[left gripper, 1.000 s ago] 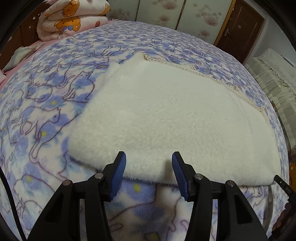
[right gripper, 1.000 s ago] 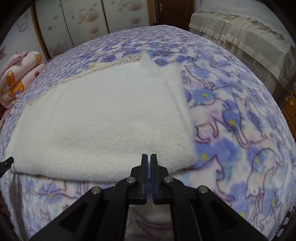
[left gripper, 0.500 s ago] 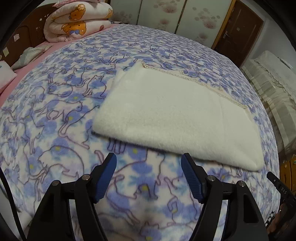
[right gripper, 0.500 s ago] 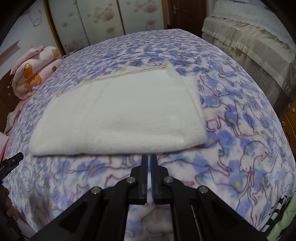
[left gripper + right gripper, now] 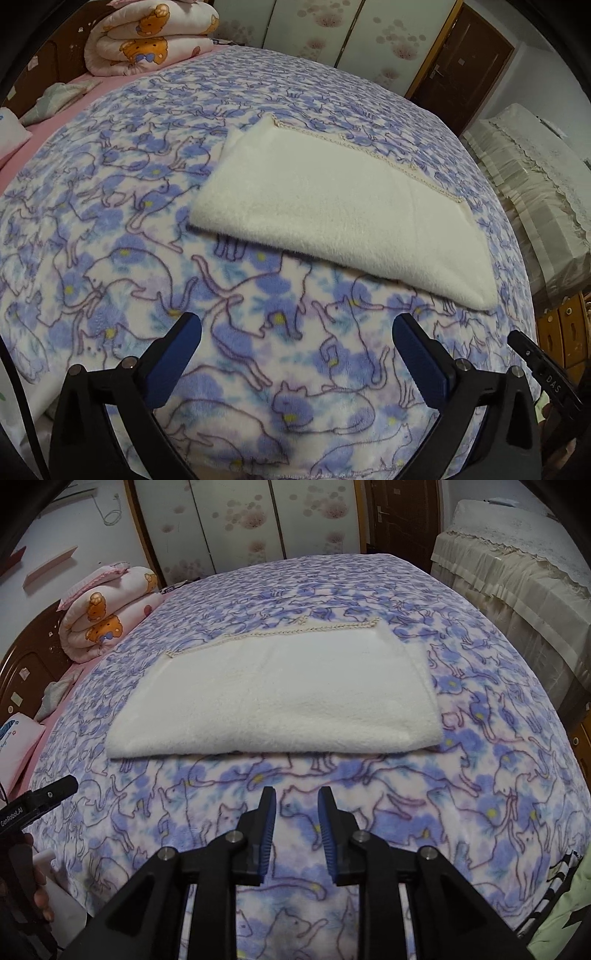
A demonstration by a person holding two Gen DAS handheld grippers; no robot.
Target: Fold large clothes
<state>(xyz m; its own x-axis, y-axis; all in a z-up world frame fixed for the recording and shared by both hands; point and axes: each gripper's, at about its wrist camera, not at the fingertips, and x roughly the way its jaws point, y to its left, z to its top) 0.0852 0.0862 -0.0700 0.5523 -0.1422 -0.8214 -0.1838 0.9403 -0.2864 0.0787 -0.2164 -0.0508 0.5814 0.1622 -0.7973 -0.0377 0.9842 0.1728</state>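
Observation:
A folded cream fleece garment point(image 5: 332, 206) with a crocheted trim along its far edge lies flat on the bed; it also shows in the right wrist view point(image 5: 280, 698). My left gripper point(image 5: 297, 330) is wide open and empty, held back from the garment's near edge over the bedspread. My right gripper point(image 5: 297, 805) is partly open and empty, also short of the near edge. The tip of the left gripper shows at the left of the right wrist view point(image 5: 40, 797).
The bed is covered by a blue and purple cat-print blanket point(image 5: 110, 236). A rolled bear-print quilt point(image 5: 147, 37) lies at the headboard. A lace-covered cabinet point(image 5: 517, 565) stands to the right. Wardrobe doors point(image 5: 236, 524) and a brown door point(image 5: 458, 66) are behind.
Both grippers have pulled back from the garment's near edge toward the foot of the bed. The left one opened wider. The right one, shut before, has opened.

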